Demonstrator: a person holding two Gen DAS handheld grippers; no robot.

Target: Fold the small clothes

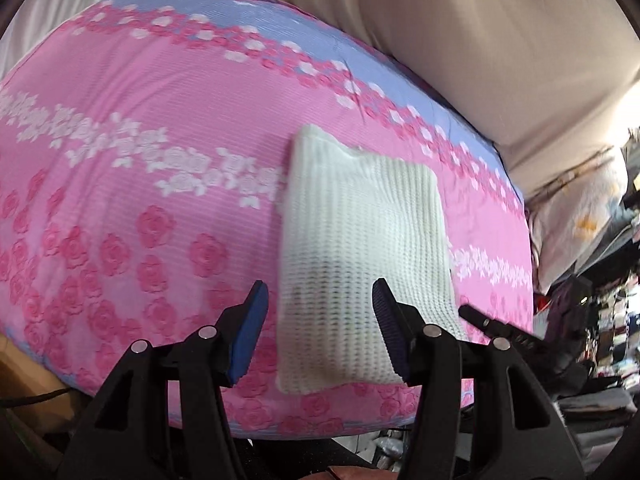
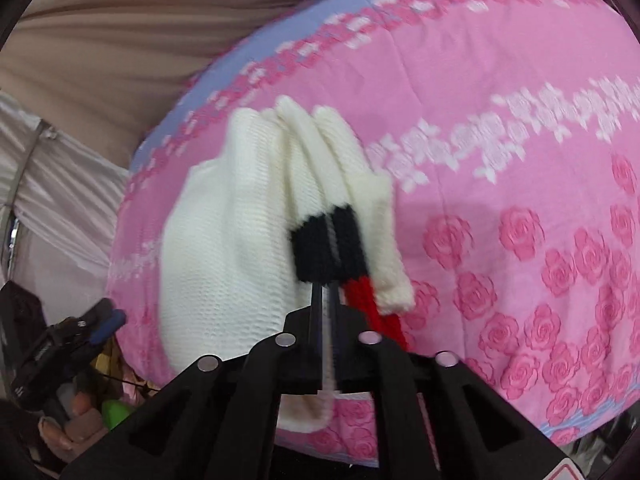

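White knit garment point(image 2: 224, 248) clamped in right gripper point(image 2: 326, 280); left gripper point(image 1: 320, 300) spread wide above it.

My left wrist camera looks forward along my left gripper point(image 1: 320, 300), slightly downward and from close by, over the pink floral bedspread point(image 1: 140, 160) toward the beige fabric at the far side. My right wrist camera faces the same bedspread point(image 2: 520, 160) from nearer still, along my right gripper point(image 2: 326, 280). Both views share the white knit garment point(image 1: 360, 240) point(image 2: 224, 260); the right view catches my left gripper point(image 2: 104, 320) low on its left edge.
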